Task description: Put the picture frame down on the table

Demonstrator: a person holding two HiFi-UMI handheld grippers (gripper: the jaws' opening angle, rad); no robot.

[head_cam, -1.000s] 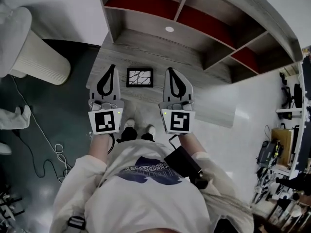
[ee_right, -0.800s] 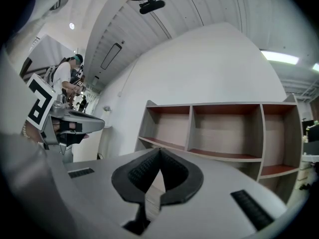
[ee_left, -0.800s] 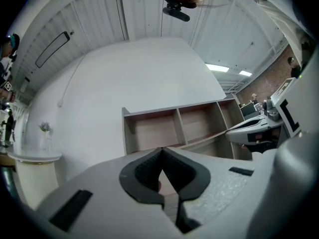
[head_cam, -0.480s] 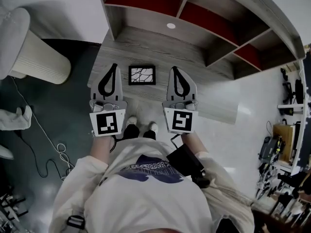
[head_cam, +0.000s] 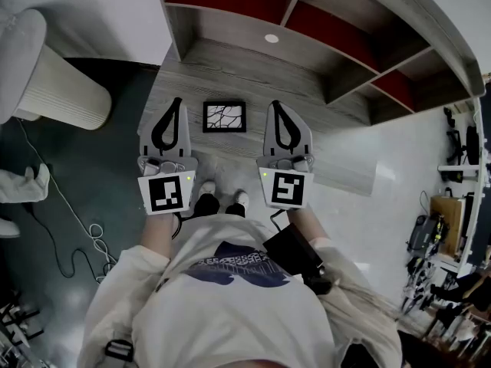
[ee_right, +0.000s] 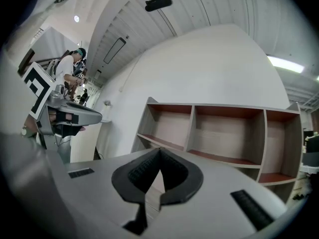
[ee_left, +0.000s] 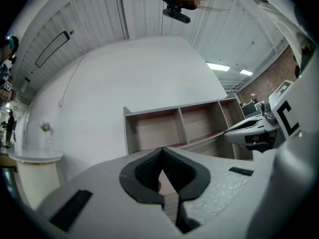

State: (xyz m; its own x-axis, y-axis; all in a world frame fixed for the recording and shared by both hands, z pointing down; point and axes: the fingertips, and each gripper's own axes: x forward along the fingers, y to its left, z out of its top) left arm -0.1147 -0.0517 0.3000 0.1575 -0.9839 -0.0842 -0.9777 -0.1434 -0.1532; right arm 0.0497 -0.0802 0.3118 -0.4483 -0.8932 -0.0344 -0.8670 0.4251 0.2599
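A small black picture frame (head_cam: pixel 225 117) with a white crackle-pattern picture lies flat on the grey wooden table (head_cam: pixel 245 79). It rests between my two grippers and touches neither. My left gripper (head_cam: pixel 176 102) hangs just left of the frame, shut, with nothing held. My right gripper (head_cam: pixel 273 106) is just right of the frame, also shut and empty. In the left gripper view the left gripper's (ee_left: pixel 160 151) tips meet, and in the right gripper view the right gripper's (ee_right: pixel 159 151) tips meet too. The frame is hidden in both gripper views.
A wooden shelf unit with red-backed compartments (head_cam: pixel 307 21) stands at the table's far side. A round white ribbed stand (head_cam: pixel 65 90) is at the left, with a cable (head_cam: pixel 77 236) trailing on the dark floor. A rack of tools (head_cam: pixel 445 282) is at the right.
Both grippers have shifted very slightly; the frame stays flat on the table where it was.
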